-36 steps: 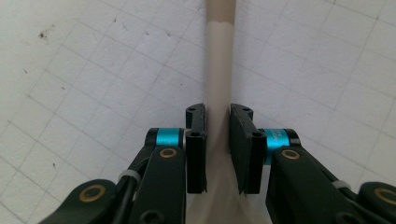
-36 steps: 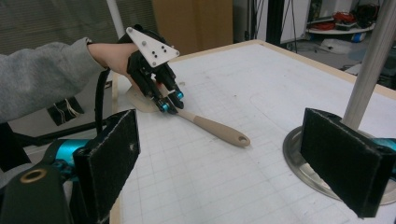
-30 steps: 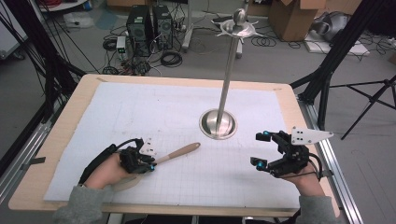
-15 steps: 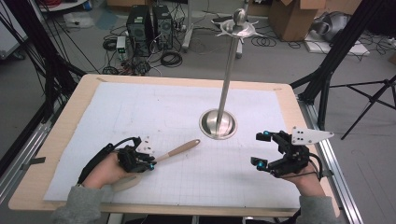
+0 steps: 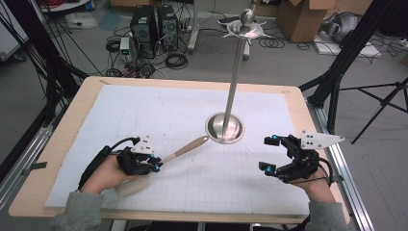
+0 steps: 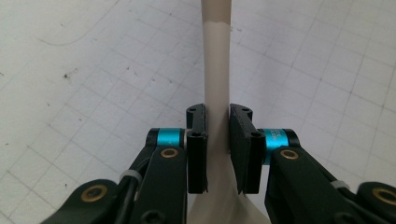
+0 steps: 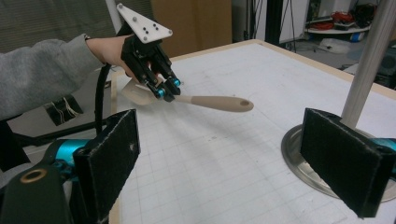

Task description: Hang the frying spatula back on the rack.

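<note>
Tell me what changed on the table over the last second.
The left tongs, shut on the beige spatula, lifted it, so its handle end rose and swung slightly toward the steel stand. The right tongs stayed open and in place; the stand did not move.

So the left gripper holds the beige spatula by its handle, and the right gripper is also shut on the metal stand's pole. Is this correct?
Not fully. The left gripper does clamp the spatula by its handle, but the right gripper holds nothing: the right gripper view shows its jaws wide apart, with the pole standing farther off, untouched.
</note>
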A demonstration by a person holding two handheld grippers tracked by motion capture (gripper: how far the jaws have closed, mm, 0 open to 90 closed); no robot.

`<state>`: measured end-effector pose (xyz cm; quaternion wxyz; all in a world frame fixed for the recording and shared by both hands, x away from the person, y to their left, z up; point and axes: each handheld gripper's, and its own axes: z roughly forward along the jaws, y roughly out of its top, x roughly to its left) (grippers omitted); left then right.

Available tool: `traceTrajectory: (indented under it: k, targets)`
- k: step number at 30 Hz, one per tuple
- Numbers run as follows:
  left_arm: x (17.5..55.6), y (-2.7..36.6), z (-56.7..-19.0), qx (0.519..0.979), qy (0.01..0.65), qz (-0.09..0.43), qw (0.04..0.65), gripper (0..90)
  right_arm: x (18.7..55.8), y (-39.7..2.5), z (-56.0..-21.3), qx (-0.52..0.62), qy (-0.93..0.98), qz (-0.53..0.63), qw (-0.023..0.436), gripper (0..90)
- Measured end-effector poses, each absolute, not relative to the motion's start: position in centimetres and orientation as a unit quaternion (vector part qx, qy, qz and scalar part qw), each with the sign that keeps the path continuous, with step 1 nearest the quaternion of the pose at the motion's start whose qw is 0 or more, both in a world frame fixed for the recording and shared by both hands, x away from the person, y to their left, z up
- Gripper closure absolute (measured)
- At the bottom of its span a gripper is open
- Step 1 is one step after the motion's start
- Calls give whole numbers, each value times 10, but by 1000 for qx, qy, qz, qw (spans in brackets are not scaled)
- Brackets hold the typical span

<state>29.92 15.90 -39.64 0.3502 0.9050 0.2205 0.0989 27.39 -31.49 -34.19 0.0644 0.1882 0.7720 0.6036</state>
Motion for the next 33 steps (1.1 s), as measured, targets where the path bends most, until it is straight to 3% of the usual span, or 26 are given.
traceTrajectory:
  k: [33]
  targets:
    - [305, 192, -369, 869, 210, 94, 439, 771, 276, -316, -342, 193, 772, 603, 65, 114]
